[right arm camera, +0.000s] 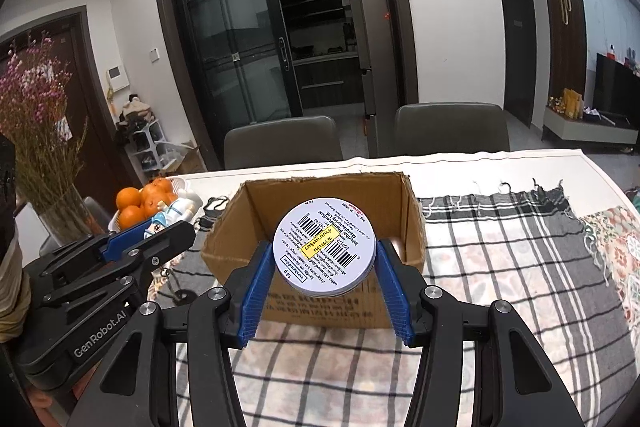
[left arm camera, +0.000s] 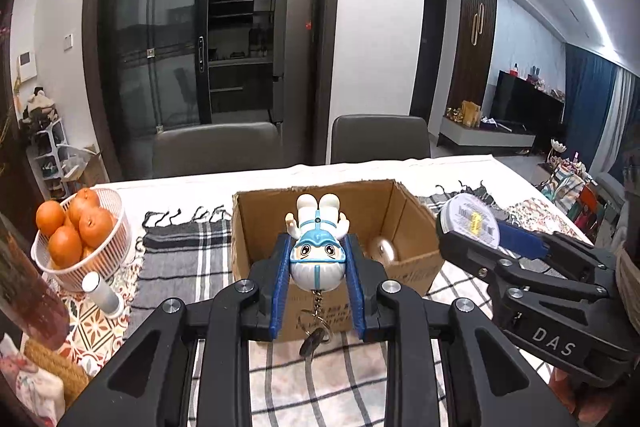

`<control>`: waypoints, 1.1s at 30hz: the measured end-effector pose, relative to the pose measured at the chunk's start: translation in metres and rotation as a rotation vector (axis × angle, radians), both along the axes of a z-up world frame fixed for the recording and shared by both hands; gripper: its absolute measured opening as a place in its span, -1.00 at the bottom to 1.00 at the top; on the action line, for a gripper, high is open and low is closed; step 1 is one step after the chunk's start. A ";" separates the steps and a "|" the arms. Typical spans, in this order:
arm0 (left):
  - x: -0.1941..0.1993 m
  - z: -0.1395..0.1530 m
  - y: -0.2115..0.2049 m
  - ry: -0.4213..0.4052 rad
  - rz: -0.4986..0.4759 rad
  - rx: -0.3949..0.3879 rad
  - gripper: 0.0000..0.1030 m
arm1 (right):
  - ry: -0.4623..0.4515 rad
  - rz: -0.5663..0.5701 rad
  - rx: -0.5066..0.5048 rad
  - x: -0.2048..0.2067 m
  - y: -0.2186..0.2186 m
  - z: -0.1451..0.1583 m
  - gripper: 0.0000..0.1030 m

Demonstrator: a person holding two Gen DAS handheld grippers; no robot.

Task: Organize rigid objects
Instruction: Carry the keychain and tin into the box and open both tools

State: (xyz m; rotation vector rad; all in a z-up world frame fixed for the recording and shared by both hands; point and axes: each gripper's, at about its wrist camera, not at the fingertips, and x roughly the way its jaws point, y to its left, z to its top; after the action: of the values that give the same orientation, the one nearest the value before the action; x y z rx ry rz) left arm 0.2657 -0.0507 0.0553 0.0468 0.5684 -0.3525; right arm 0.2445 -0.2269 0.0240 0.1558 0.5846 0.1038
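Checked tablecloth (right arm camera: 500, 227) holds a cardboard box (right arm camera: 320, 195) at twelve o'clock; left gripper (left arm camera: 318, 259) clamps a toy figure (left arm camera: 318, 243), right gripper (right arm camera: 324, 255) clamps a round tin (right arm camera: 324, 251), apparently for boxing.

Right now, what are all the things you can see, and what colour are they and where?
toy figure: one, white and blue, head-down in left gripper, keyring hanging
round tin: one, white, barcode label, in right gripper
cardboard box: one, brown, open, table middle
roundish thing: one, pale, blurry, inside box
oranges: several, in white basket, left
checked cloth: one, grey and white, under box
small cylinder: one, white, beside basket
chairs: two, grey, behind table
left gripper: black, blue pads
right gripper: same
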 end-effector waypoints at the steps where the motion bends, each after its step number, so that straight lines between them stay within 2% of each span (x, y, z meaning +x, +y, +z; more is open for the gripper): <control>1: 0.002 0.002 -0.001 -0.005 0.002 0.004 -0.49 | 0.002 0.006 0.008 0.004 -0.001 0.001 0.02; 8: 0.022 0.014 -0.006 -0.013 0.009 0.026 -0.49 | 0.013 0.012 0.016 0.030 -0.005 0.007 0.02; 19: 0.064 0.020 -0.014 0.015 0.014 0.061 -0.49 | 0.045 0.010 -0.055 0.068 -0.006 0.021 0.02; 25: 0.087 0.014 -0.019 0.056 0.001 0.056 -0.49 | 0.111 0.022 -0.060 0.093 -0.009 0.018 0.02; 33: 0.117 -0.006 -0.024 0.142 0.012 0.091 -0.49 | 0.215 0.044 -0.074 0.125 -0.011 -0.001 0.02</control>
State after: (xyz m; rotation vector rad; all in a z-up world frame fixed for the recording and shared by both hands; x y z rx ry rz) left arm 0.3826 -0.0744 0.0497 0.1068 0.7244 -0.3197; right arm 0.3697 -0.2378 0.0234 0.0829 0.8056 0.1082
